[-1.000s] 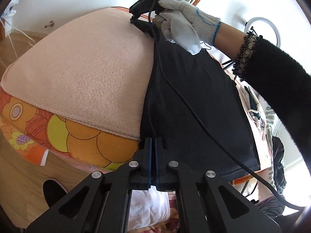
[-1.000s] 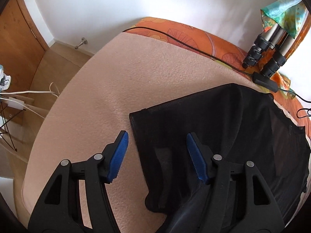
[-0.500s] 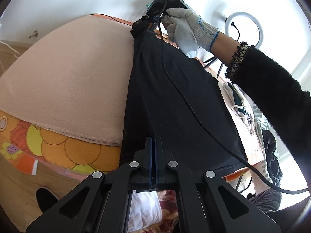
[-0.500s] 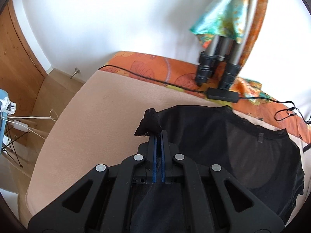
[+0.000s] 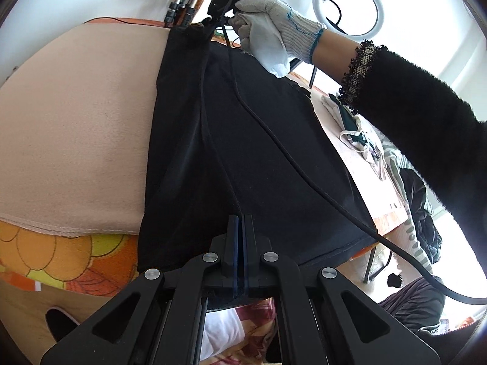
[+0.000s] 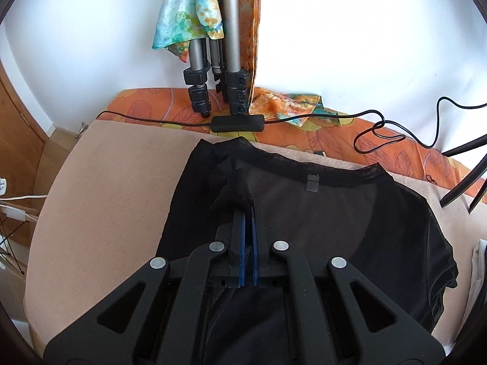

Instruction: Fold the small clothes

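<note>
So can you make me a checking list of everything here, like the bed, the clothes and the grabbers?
Surface: pink blanket over an orange flowered sheet.
Job's things: black top, partly folded over itself.
Clutter: pile of clothes at the side.
Grippers: left gripper and right gripper, jaws both shut on the top's edge.
Cables: black cord along the bed's far edge.
Surroundings: tripod legs, ring light, white wall.

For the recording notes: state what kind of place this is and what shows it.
Most likely a home room set up for filming. A bed-like surface carries a peach blanket over a floral orange cover, with a tripod against the wall and a ring light nearby.
</note>
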A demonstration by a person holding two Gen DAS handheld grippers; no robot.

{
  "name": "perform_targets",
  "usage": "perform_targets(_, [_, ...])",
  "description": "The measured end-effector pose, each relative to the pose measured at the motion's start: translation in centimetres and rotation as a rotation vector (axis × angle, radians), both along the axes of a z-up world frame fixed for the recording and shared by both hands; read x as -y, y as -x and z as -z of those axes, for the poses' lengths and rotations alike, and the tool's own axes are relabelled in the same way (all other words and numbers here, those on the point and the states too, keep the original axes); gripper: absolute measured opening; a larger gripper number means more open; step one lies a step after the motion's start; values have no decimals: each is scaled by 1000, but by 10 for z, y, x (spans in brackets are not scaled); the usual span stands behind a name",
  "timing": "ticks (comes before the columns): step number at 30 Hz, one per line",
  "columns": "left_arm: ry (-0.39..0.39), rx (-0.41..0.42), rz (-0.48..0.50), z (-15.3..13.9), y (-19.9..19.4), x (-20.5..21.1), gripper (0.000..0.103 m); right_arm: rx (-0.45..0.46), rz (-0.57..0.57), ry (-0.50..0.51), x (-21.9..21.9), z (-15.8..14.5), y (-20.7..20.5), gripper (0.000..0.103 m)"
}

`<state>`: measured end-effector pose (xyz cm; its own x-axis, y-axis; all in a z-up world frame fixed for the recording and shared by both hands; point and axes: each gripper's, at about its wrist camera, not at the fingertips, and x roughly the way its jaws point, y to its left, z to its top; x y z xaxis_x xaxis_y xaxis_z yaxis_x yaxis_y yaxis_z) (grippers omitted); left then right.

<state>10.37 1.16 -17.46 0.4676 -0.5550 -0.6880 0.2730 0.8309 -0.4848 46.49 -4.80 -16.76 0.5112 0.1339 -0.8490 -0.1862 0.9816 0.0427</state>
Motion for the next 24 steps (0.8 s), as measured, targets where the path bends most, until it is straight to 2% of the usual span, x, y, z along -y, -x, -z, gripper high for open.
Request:
perform_targets(12, [7, -32, 89, 7, -2, 22, 1, -8, 4, 72, 0, 26, -12, 4])
perform_targets(15, [38, -45, 139, 2, 0, 25, 9, 4, 25, 119, 4, 31, -13, 4])
perform_targets(17, [-7, -5, 154, -8, 8, 19, 10, -1, 47, 145, 9, 32, -15, 5])
perform_targets(19, [-36, 52, 145, -19, 20, 3, 13, -8, 64, 101, 21, 26, -14, 9])
perform_targets(20, [-41, 64, 136, -22, 24, -6, 13, -3, 75, 83, 27, 20, -11, 19])
perform_targets(22, [-74, 93, 98, -26, 30, -24, 13, 23, 104, 60, 41, 6, -1, 47])
perform_targets(24, [-139, 115, 46, -26, 30, -42, 13, 52, 125, 30, 55, -11, 16, 48])
